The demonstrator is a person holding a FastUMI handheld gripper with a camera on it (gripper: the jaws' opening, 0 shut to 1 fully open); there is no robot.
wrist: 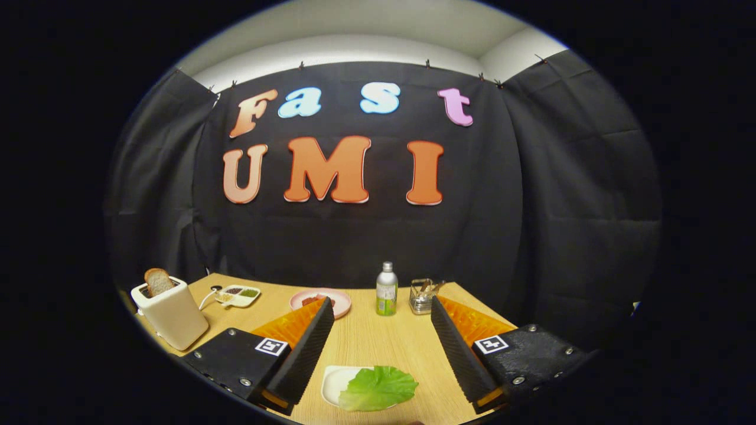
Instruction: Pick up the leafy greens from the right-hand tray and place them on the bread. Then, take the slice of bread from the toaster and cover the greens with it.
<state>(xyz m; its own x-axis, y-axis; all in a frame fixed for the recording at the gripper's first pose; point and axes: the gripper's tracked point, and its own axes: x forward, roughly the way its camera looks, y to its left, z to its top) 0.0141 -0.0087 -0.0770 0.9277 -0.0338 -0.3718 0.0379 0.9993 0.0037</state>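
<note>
Gripper (378, 319): hovering above the table, tilting downward.
Fingers (307, 348): standing wide apart, gripping nothing.
Finger pads: black ribbed faces turning inward, touching nothing.

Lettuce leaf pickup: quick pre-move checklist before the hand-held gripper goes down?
1. Hand-held gripper open: ok, fingers spread wide with nothing between them.
2. Lettuce leaf reachable: ok, it lies on the small white tray, low between the fingers.
3. Leaf centred: ok, roughly midway between the fingers.
4. Target on the pink plate: cannot tell, the left finger hides part of it and the item on it is too small to identify.
5. Bread slice in the toaster: ok, standing up out of the slot.
6. Path clear: ok, bottle and wire basket stand well beyond the fingers.
</note>
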